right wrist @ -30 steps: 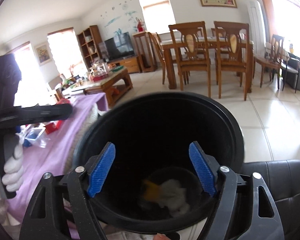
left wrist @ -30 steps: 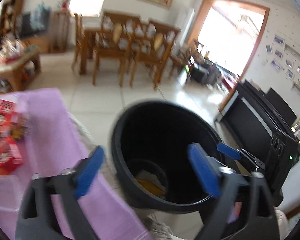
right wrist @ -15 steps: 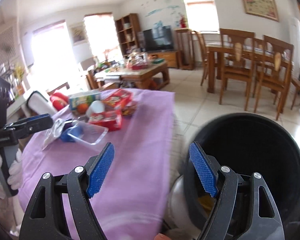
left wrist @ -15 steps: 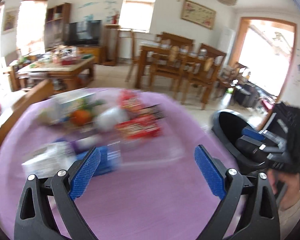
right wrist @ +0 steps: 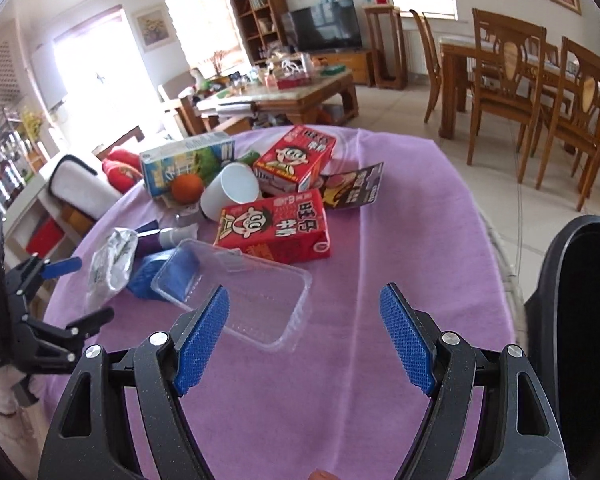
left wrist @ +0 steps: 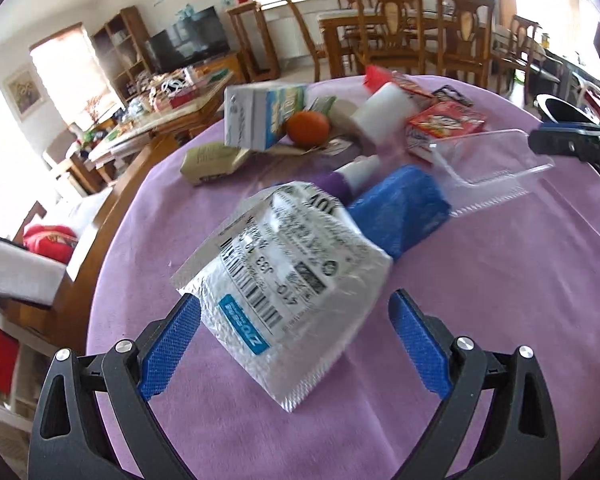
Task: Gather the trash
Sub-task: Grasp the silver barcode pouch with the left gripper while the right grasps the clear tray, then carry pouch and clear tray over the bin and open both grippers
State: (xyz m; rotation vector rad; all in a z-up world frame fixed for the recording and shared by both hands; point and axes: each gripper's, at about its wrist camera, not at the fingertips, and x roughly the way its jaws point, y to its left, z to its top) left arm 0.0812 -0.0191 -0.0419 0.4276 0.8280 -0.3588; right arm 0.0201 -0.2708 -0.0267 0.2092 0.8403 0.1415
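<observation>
Trash lies on a round table with a purple cloth (left wrist: 480, 300). My left gripper (left wrist: 296, 344) is open, its blue pads on either side of a silver shipping pouch (left wrist: 292, 276) with a barcode label. A blue packet (left wrist: 400, 208) lies behind the pouch. My right gripper (right wrist: 304, 344) is open and empty, just short of a clear plastic tray (right wrist: 244, 296). The pouch (right wrist: 112, 260) also shows in the right wrist view. The black trash bin (right wrist: 580, 320) stands at the table's right edge.
Further back on the cloth lie red drink cartons (right wrist: 276, 228), a white paper cup (right wrist: 232, 188), an orange (right wrist: 186, 188), a milk carton (right wrist: 188, 164) and a dark wrapper (right wrist: 352, 192). Wooden dining chairs (right wrist: 540, 92) and a coffee table (right wrist: 284, 96) stand beyond.
Both grippers have swung left from over the black bin to over the table. The left now straddles the silver pouch; the right faces the clear tray.
</observation>
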